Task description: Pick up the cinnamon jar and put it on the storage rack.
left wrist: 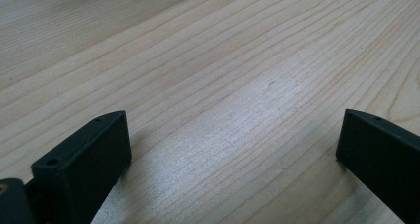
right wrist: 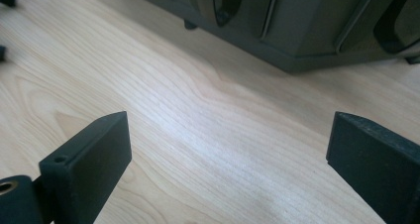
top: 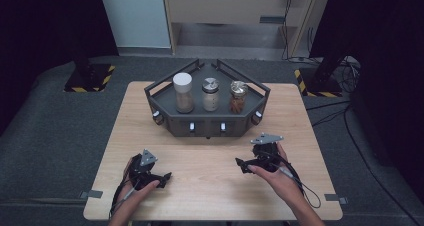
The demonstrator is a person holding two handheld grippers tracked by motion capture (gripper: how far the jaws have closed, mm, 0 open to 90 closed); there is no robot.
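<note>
A: We hold the left gripper (top: 167, 176) low over the pale wooden tabletop (top: 210, 186), its black fingers (left wrist: 89, 154) spread wide with nothing but bare wood grain between them.

B: And our right gripper (top: 239, 162) is the same: its fingers (right wrist: 91, 154) stand well apart, and only tabletop lies between them. In the high view the two sets of fingertips point inward at each other across a stretch of bare wood.

A: What sits beyond the fingers?

B: Ahead of the right fingers, near but not touching, we see the dark grey angular metal rack (top: 200, 121) with small white knobs along its front. In the right gripper view its lower front wall (right wrist: 307, 30) crosses the top, just past the fingertips.

A: On the rack stand three jars in a row, all well beyond both sets of fingers: a clear jar with a tall white cap (top: 183, 92), a clear jar with a silver lid and pale contents (top: 210, 94), and a clear jar with a brassy lid and reddish-brown contents (top: 238, 96).

B: The brassy-lidded one stands nearest our right fingers, the white-capped one nearest our left.
</note>
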